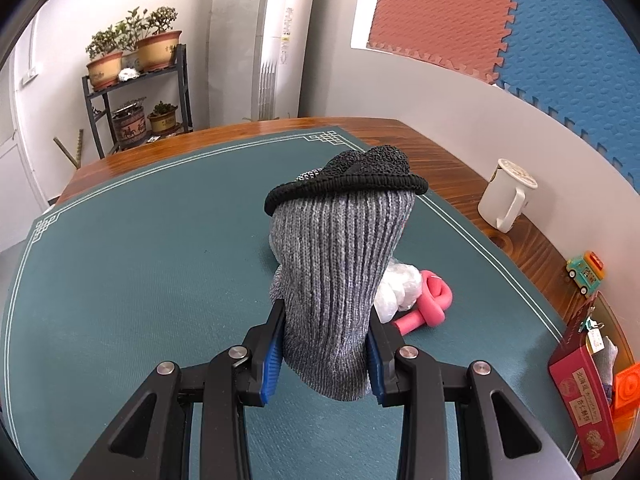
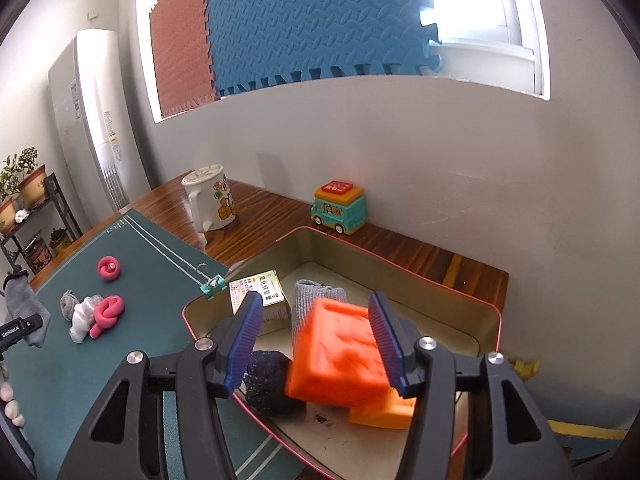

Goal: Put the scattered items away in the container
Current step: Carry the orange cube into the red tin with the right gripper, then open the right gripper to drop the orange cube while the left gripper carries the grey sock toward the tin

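Note:
My left gripper (image 1: 324,312) is shut on a grey ribbed sock with a black cuff (image 1: 340,248) and holds it above the green mat (image 1: 140,260). It also shows at the left edge of the right wrist view (image 2: 24,312). My right gripper (image 2: 316,308) is open over the beige tin (image 2: 440,284). A blurred orange block (image 2: 336,356) is between its jaws, touching neither pad, above a second orange piece (image 2: 380,412). The tin holds a small carton (image 2: 260,292), a grey roll (image 2: 312,300) and a dark ball (image 2: 266,380).
On the mat lie a pink foam knot (image 2: 106,314), white plastic wrap (image 2: 82,316), a small grey ball (image 2: 68,304) and a pink coil (image 2: 109,268). A teal binder clip (image 2: 212,282) sits on the tin's rim. A mug (image 2: 210,196) and toy bus (image 2: 340,210) stand by the wall.

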A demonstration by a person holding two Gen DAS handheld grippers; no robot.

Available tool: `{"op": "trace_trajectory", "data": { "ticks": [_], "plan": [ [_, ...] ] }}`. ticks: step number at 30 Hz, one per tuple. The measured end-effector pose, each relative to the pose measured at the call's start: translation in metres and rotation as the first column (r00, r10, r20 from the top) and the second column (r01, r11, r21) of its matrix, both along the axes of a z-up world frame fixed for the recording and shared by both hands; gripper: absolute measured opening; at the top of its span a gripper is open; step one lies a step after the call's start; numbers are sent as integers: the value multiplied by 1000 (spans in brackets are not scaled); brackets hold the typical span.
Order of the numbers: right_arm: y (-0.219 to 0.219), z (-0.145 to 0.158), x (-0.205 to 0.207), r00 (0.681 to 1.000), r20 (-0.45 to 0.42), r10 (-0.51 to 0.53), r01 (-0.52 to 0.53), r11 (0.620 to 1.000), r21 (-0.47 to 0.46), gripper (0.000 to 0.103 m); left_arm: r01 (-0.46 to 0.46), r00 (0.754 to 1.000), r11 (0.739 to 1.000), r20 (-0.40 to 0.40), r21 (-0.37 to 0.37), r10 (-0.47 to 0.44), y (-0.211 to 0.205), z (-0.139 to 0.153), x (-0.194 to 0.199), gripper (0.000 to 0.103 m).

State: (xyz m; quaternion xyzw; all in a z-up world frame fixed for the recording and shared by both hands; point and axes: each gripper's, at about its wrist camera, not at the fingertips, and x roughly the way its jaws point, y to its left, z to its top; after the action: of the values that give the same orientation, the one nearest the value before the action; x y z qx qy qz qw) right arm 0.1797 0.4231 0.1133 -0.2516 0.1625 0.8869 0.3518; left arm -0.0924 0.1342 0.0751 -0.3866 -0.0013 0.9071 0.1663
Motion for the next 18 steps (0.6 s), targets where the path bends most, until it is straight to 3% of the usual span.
{"op": "trace_trajectory", "data": {
  "ticks": [18],
  "plan": [
    [-9,-2,12,1000,-20,16,-16,1000,-3,60,38,999,999,-16,-14,-38,7,1,10,37]
  ]
}}
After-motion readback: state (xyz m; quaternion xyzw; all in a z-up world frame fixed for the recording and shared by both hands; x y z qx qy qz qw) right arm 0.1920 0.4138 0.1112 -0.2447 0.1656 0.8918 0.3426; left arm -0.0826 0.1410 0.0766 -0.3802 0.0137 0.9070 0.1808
